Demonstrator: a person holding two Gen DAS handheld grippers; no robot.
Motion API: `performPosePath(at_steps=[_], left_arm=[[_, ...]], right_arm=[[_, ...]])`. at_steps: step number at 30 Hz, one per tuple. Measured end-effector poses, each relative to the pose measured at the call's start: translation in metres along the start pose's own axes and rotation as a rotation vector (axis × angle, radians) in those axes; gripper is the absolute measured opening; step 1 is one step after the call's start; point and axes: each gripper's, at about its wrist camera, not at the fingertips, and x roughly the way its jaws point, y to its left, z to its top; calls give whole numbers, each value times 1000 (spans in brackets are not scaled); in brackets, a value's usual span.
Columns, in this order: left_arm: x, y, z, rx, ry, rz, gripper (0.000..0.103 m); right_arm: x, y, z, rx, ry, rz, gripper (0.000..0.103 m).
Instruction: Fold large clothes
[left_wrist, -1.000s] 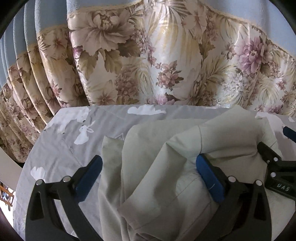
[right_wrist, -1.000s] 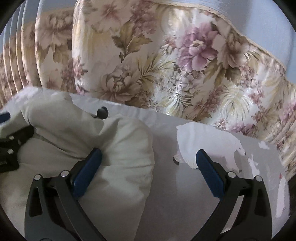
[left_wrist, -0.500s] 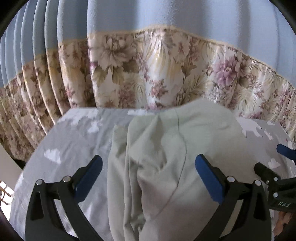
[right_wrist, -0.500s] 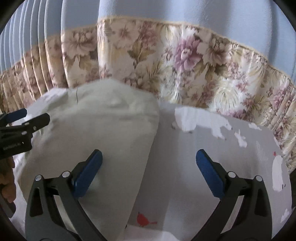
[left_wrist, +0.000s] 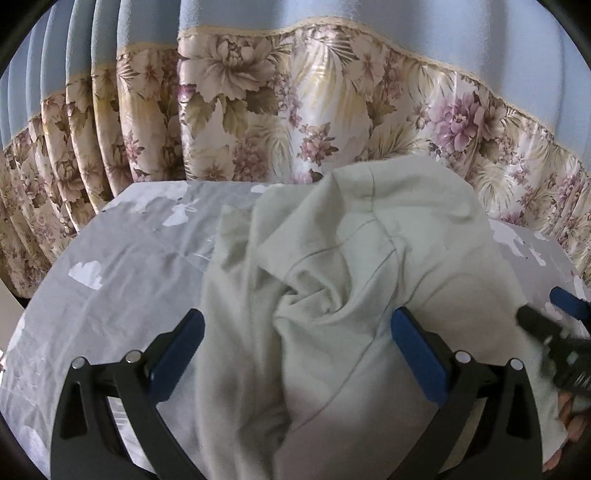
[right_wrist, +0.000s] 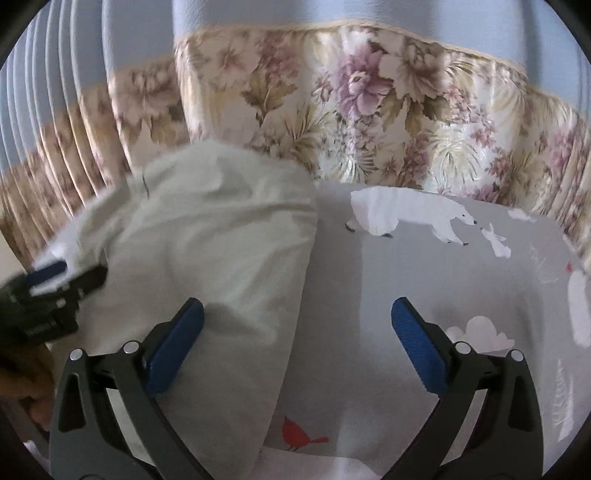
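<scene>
Pale green garment (left_wrist: 354, 295) heaped in rumpled folds on a grey animal-print sheet (left_wrist: 122, 280), before a flowered curtain (left_wrist: 280, 122); left gripper (left_wrist: 299, 354) spread wide over the heap; right gripper (right_wrist: 295, 347) spread wide, straddling the garment's edge, holding nothing.

Pale green garment (left_wrist: 332, 295), grey animal-print sheet (right_wrist: 406, 277), blue and floral curtain (left_wrist: 295, 92), blue-padded black tools
</scene>
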Motion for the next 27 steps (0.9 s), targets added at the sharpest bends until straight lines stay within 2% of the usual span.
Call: performPosePath(at_steps=[3,5,8,12,15,17,20,23,25,27], left_arm=[[-2,17,-1,-52,17,-40,102],[2,26,-5,-96,56,-130,101],[5,24,-10,-114,73,-227,101],[9,10,-15,-67,88,-238,100],[20,18,-18,-131,142,-282,100],[21,21,-18,-144,144,-300,98],[20,15,-18,-129,133,-319,83],[16,11,-17,-129,120,-328,70],[15,11,-16,-138,110,-325,64],[12,11,-15,-138,94,-318,52]], right_arm=[[-3,-5,3,63,-8,64,100],[3,0,-1,65,25,107,100],[7,8,-4,48,26,108,100],[8,11,-6,59,38,137,92],[15,12,-10,66,67,148,89],[22,6,-11,126,104,197,87],[30,-1,-14,192,142,294,73],[29,0,-14,198,141,300,69],[26,2,-13,195,133,305,61],[22,6,-12,177,120,298,56]])
